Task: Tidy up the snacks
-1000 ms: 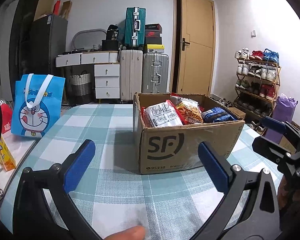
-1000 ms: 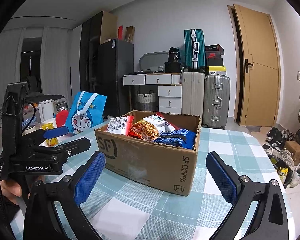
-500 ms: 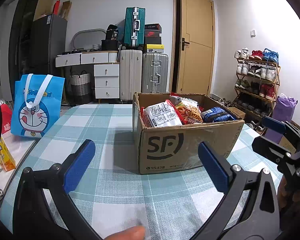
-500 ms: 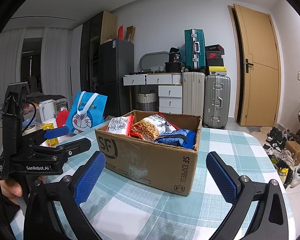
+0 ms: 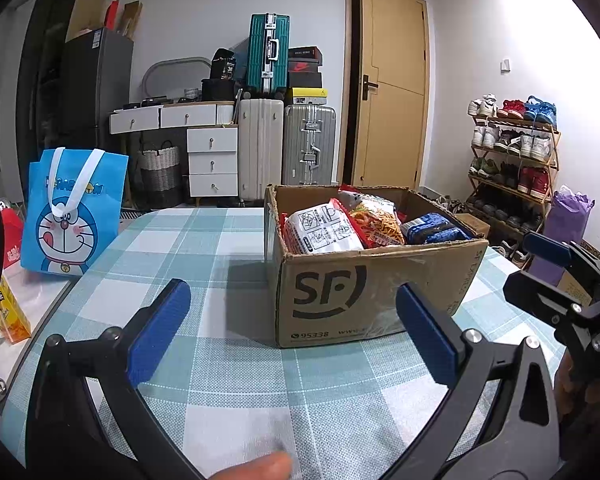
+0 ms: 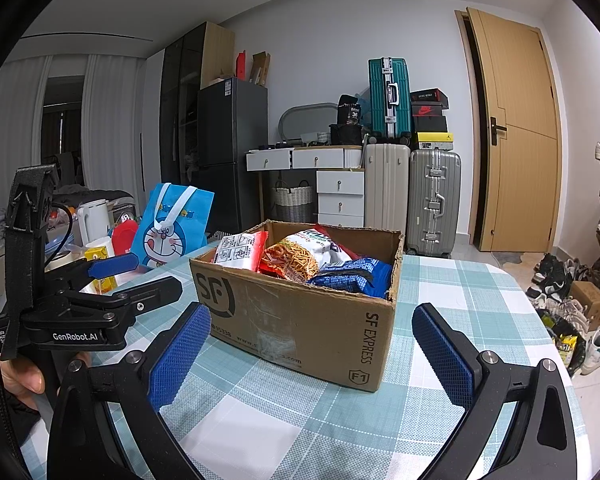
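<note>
The left gripper [image 5: 296,332] and right gripper [image 6: 310,354] hover level above the table [image 5: 220,364], fingers spread wide, empty. Both point at the snack box [image 5: 364,292].

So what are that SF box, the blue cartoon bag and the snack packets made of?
The SF box looks like plain brown corrugated cardboard, matte, with ragged torn top edges and shiny clear tape on the front. The blue cartoon bag seems a soft non-woven fabric, dull, with white strap handles. The snack packets appear to be glossy printed plastic film, crinkled and catching light.
</note>
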